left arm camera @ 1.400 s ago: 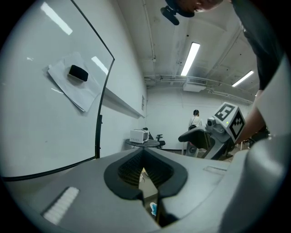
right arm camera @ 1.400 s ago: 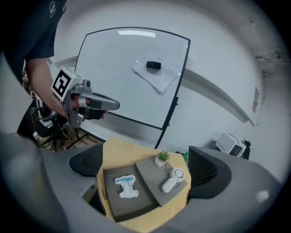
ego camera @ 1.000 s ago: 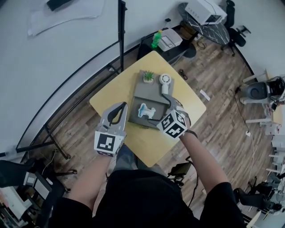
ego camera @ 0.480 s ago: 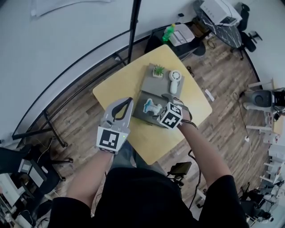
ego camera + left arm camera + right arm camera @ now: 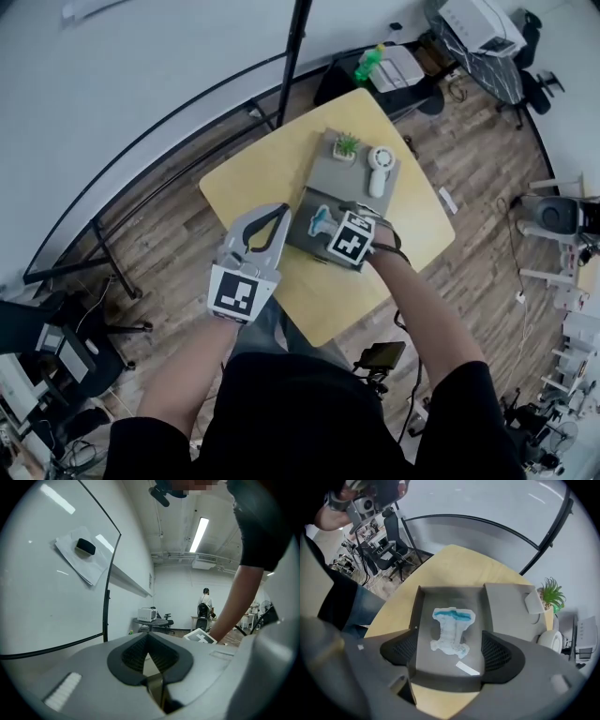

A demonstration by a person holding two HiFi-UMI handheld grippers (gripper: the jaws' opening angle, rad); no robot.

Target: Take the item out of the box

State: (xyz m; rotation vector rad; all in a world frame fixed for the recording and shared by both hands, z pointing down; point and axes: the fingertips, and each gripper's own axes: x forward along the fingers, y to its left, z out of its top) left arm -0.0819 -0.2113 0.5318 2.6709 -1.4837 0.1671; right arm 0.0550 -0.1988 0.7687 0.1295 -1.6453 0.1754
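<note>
A grey box (image 5: 423, 620) stands open on the yellow table (image 5: 253, 178), its lid (image 5: 511, 606) folded back. Inside lies a white diaper with a blue band (image 5: 451, 630), also seen in the head view as the diaper (image 5: 322, 219). My right gripper (image 5: 450, 651) points straight down over the box; its jaws have just been closing but stand open on either side of the diaper, apart from it. Its marker cube (image 5: 349, 239) hides the jaws from the head view. My left gripper (image 5: 279, 210) hovers at the box's left side, shut and empty.
A small potted plant (image 5: 346, 145) and a white hand fan (image 5: 378, 169) sit on the lid. A white label (image 5: 467, 668) lies in the box. A black pole (image 5: 295, 47) rises behind the table, beside a green bottle (image 5: 372, 64).
My right gripper has sunk towards the box and tipped over to point down at the diaper. The left gripper has stayed beside the box.
</note>
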